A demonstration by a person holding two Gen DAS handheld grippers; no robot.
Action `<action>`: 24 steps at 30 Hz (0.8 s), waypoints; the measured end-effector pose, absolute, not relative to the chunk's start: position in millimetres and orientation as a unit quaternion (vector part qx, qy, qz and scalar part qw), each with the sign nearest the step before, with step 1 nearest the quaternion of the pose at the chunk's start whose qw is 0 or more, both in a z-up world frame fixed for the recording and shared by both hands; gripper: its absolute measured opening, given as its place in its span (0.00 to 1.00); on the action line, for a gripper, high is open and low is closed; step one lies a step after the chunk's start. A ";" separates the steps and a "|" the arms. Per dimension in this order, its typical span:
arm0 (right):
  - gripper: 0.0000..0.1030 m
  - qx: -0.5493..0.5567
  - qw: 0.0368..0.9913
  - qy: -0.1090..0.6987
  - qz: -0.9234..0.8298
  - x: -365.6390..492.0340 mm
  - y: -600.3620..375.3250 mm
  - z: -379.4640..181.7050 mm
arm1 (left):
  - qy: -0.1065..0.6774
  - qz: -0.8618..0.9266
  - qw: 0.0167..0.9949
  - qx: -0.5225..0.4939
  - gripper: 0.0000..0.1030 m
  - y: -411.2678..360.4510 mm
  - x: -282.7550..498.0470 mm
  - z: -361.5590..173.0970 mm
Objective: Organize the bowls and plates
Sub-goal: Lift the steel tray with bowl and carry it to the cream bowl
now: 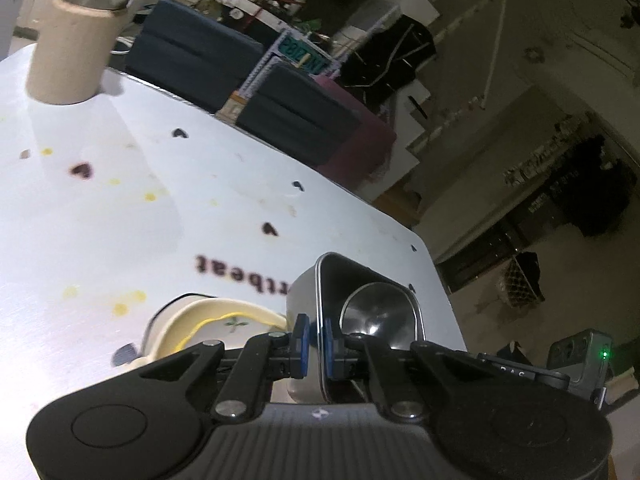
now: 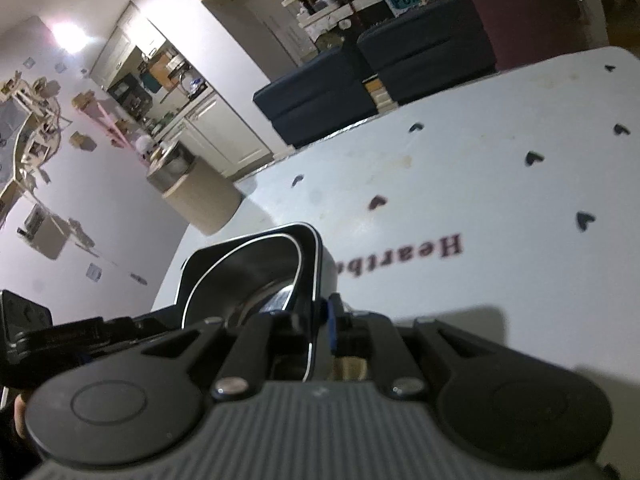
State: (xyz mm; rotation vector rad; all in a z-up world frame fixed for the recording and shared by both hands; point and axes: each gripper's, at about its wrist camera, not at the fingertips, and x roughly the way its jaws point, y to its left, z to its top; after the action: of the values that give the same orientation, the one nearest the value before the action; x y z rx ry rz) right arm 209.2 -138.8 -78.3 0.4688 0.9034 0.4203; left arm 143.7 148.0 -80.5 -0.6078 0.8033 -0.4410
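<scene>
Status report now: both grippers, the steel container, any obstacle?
Left gripper shut on steel container wall. Right gripper shut on the opposite wall. Container tilted, metal bowl inside. Cream plate close beside left fingers.

table (image 1: pixel 120 208), white, heart-printed | cream bowl (image 1: pixel 216 324) | beige canister (image 1: pixel 68 60)
</scene>
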 end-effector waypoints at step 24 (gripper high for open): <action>0.10 0.196 0.813 0.514 0.189 204.9 -89.4 -105.7 | 0.437 -0.170 0.832 -0.297 0.07 184.1 139.8 -129.3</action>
State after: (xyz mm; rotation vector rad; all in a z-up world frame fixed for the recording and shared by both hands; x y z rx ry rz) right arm 204.9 -89.4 -105.7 0.4182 1.0981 0.4026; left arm 139.8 184.1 -129.3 -0.6305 0.9269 -0.3605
